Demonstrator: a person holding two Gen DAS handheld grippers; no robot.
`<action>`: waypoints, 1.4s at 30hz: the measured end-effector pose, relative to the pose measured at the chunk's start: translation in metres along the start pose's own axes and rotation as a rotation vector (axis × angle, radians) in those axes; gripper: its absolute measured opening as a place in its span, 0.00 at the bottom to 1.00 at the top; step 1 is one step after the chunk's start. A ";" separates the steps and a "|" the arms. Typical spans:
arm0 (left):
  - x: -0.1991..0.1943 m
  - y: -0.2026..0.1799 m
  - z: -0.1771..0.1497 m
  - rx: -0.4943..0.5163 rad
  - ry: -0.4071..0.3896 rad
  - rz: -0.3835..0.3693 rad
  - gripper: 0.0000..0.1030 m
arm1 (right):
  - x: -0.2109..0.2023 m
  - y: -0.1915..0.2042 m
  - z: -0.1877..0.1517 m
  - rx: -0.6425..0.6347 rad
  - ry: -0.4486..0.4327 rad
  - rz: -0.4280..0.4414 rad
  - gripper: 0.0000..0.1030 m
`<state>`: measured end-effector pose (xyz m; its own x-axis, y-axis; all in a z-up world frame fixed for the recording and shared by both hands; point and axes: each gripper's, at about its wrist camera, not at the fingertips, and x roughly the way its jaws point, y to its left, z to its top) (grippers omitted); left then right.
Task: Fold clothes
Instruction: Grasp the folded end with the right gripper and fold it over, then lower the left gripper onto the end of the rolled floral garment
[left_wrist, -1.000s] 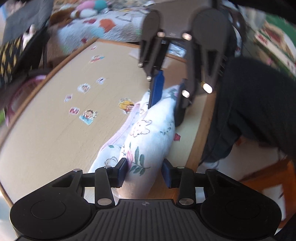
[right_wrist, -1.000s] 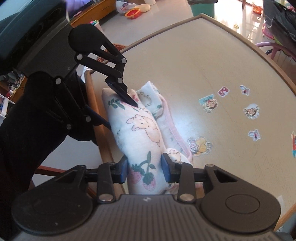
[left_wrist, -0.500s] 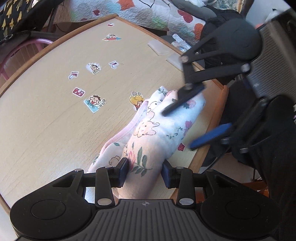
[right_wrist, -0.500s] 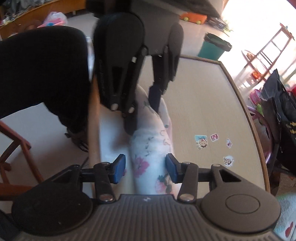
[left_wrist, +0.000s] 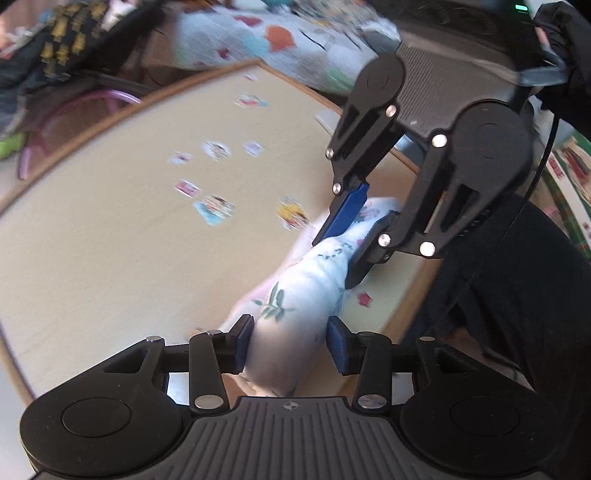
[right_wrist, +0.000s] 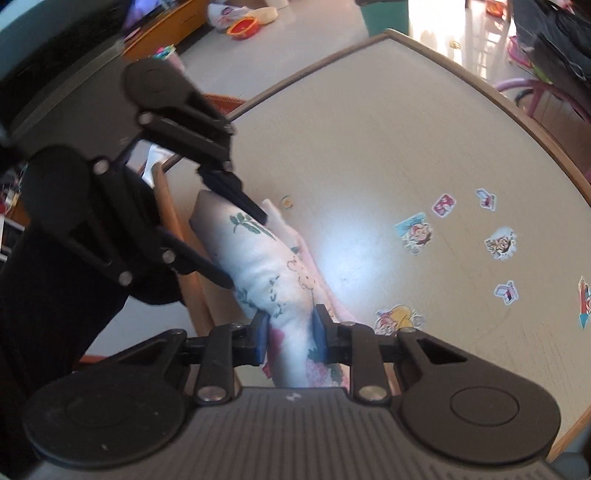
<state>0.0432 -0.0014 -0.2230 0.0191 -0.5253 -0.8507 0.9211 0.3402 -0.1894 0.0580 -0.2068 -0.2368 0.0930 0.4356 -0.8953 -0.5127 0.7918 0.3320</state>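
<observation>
- Folded garment (right_wrist: 275, 266): a long white floral bundle lying on the table (right_wrist: 369, 147) along its near edge, beside the person's dark-clothed leg (left_wrist: 517, 295).
- Long axis: runs straight from one hand-held gripper to the other; each straddles one end.
- Right hand-held gripper (right_wrist: 289, 334): jaws have just been closing, now narrow, pads pinching the cloth.
- Left hand-held gripper (left_wrist: 290, 343): jaws have just been opening; pads appear to touch the bundle's sides, though blur leaves the grip uncertain.
- Neither is nearer.
</observation>
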 end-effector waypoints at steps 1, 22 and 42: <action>-0.001 -0.001 -0.002 -0.007 -0.010 0.021 0.48 | 0.002 -0.001 0.002 0.003 0.003 0.000 0.25; 0.044 0.000 -0.010 -0.419 -0.182 0.266 0.51 | 0.006 -0.019 -0.010 0.089 -0.045 0.004 0.31; 0.035 -0.008 -0.005 -0.428 -0.181 0.367 0.52 | 0.010 -0.021 -0.039 0.353 -0.100 -0.161 0.35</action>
<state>0.0351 -0.0188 -0.2534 0.4074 -0.4263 -0.8077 0.6038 0.7892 -0.1120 0.0363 -0.2360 -0.2642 0.2402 0.3196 -0.9166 -0.1613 0.9443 0.2869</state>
